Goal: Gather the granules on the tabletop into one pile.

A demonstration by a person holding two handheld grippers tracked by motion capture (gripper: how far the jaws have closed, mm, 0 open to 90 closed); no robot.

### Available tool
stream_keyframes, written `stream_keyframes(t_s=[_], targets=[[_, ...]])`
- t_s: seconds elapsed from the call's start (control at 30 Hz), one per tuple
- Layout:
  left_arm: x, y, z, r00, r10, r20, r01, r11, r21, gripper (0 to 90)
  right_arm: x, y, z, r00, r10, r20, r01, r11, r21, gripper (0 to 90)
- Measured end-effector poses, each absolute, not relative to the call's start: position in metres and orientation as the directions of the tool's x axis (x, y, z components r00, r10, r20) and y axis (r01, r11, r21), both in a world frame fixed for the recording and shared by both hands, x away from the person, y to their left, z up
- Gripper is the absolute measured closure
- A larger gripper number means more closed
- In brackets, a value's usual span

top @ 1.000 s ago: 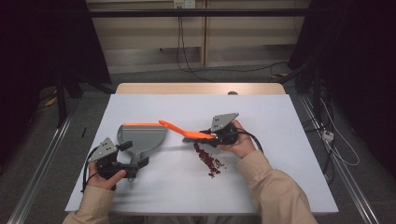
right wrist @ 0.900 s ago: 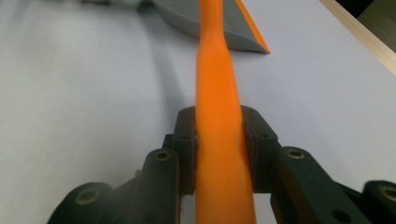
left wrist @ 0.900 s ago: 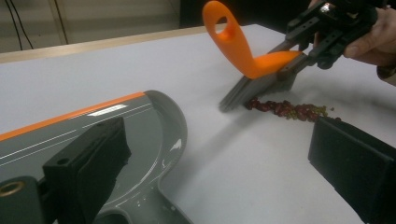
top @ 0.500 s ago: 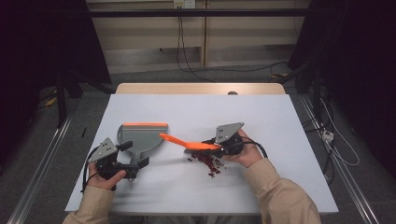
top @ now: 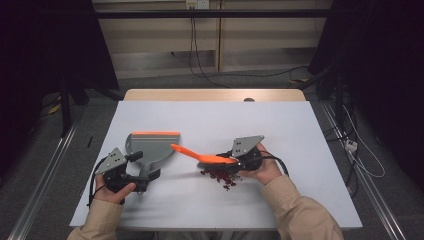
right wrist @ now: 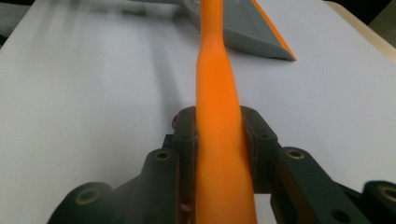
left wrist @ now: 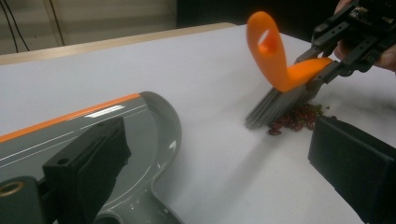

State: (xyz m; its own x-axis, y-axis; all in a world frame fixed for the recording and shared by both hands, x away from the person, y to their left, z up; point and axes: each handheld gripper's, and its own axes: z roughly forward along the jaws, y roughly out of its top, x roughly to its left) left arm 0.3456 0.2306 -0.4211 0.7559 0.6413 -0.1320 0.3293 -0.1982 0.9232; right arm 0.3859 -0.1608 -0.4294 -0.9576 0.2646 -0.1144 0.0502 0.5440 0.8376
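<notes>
Looking down from the high view, I found no brand, label or readable writing on anything. My right tool [top: 235,161] was clamped on the orange brush [top: 202,157], both jaws pressed against the sides of its handle, as the right gripper view made plain. The handle ran up and to the left from the jaws toward the dustpan [top: 150,147], ending in a looped tip. In the left gripper view the grey bristles [left wrist: 275,105] touched the desk [top: 210,120] at the edge of a small pile of dark red beans [top: 220,176], which lay just below the right tool and well apart from the dustpan. My left tool [top: 142,179] sat at the dustpan's handle, near the front left of the desk; I could not tell whether its jaws gripped the handle. The dustpan lay flat, grey, with an orange lip [top: 155,133] along its far edge.
</notes>
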Motion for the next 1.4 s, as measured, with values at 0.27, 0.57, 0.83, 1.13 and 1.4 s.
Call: stream_keyframes(t_s=[0.27,0.57,0.83,1.13,1.4], targets=[[0.348,0.231,-0.422,0.764,0.629,-0.142,0.329,-0.192,0.925,4.7,0.383,-0.171,-0.422,-0.896,0.441,-0.049,0.162,0.429,0.889,71.4],[0.349,0.227,-0.423,0.782,0.606,-0.145,0.326,-0.200,0.924,4.7,0.349,-0.192,-0.427,-0.623,0.780,0.050,0.366,0.235,0.901,71.4],[0.346,0.225,-0.420,0.784,0.604,-0.142,0.318,-0.194,0.928,4.7,0.325,-0.191,-0.432,-0.439,0.898,-0.006,0.413,0.208,0.887,71.4],[0.345,0.225,-0.420,0.782,0.608,-0.134,0.316,-0.202,0.927,4.7,0.321,-0.168,-0.440,-0.394,0.919,-0.003,0.410,0.179,0.894,71.4],[0.344,0.225,-0.419,0.785,0.606,-0.129,0.311,-0.204,0.928,4.7,0.318,-0.145,-0.442,-0.374,0.928,0.005,0.395,0.154,0.906,71.4]])
